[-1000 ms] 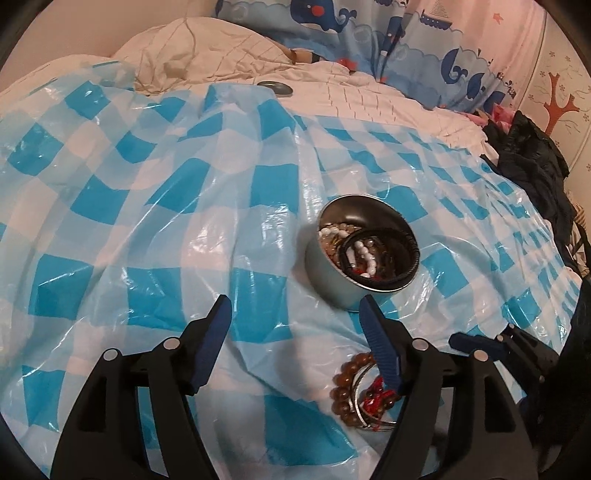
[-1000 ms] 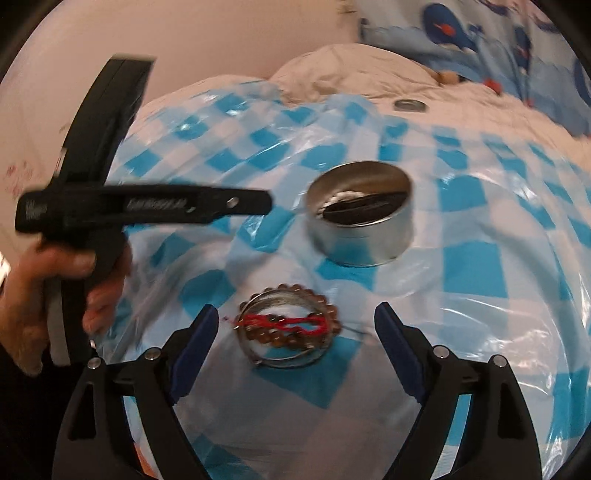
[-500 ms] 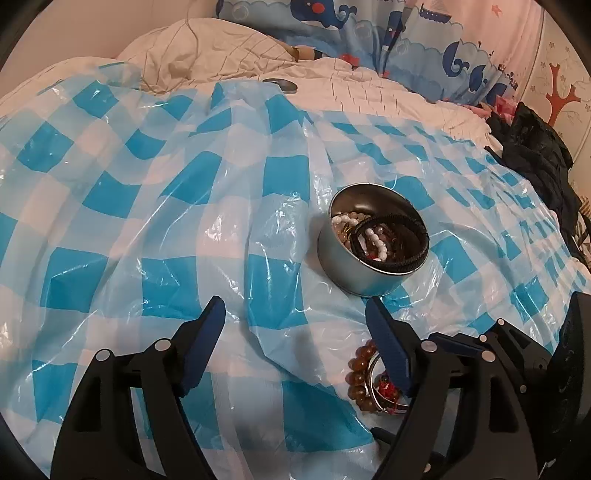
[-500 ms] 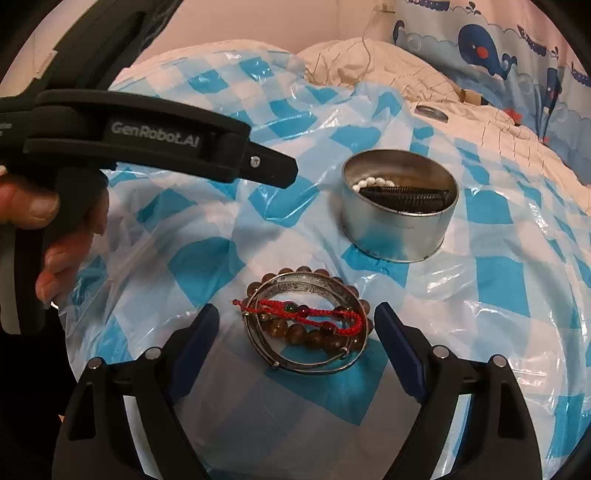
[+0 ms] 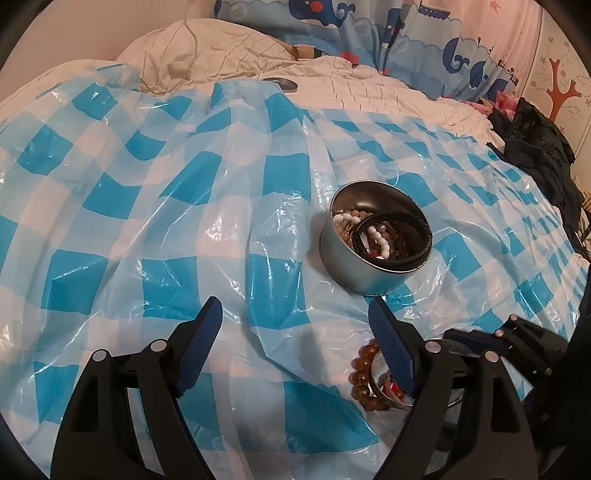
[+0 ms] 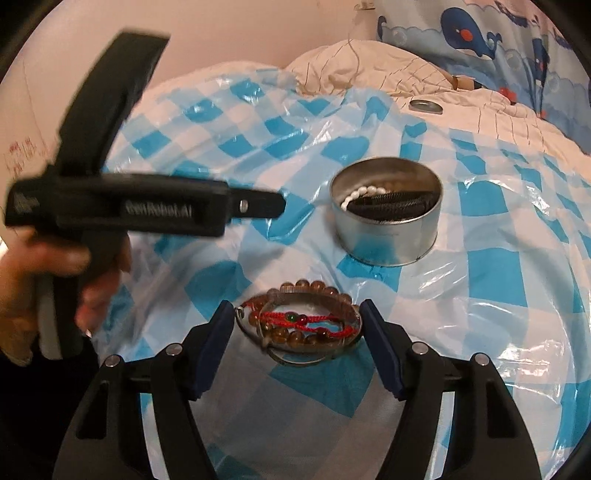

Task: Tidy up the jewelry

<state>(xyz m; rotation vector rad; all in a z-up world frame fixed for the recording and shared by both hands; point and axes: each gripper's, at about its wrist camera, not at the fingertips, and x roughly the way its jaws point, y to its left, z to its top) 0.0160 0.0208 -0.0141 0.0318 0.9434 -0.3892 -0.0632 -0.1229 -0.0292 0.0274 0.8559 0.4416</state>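
Bed: a rumpled bed [image 5: 388, 96] with cream bedding carried everything, a whale-print fabric [image 5: 369, 29] behind it.
Plastic sheet: a blue-and-white checked sheet [image 5: 147, 206] lay crinkled over the bed.
Left gripper: the left gripper [image 5: 295, 332] hung over bare sheet, its jaws wide apart and holding nothing; the tin sat ahead of its right jaw.
Right gripper: the right gripper [image 6: 297, 328] was low over the bracelet pile, jaws apart, one on either side of the pile; whether the pads touched it could not be told.
Tin: a round metal tin [image 6: 386, 210] stood upright on the sheet, holding white beads and a dark band.
Bracelet pile: brown bead bracelet [image 6: 314, 288], silver bangle [image 6: 299, 360] and red cord [image 6: 295, 319] lay stacked on the sheet, near the tin.
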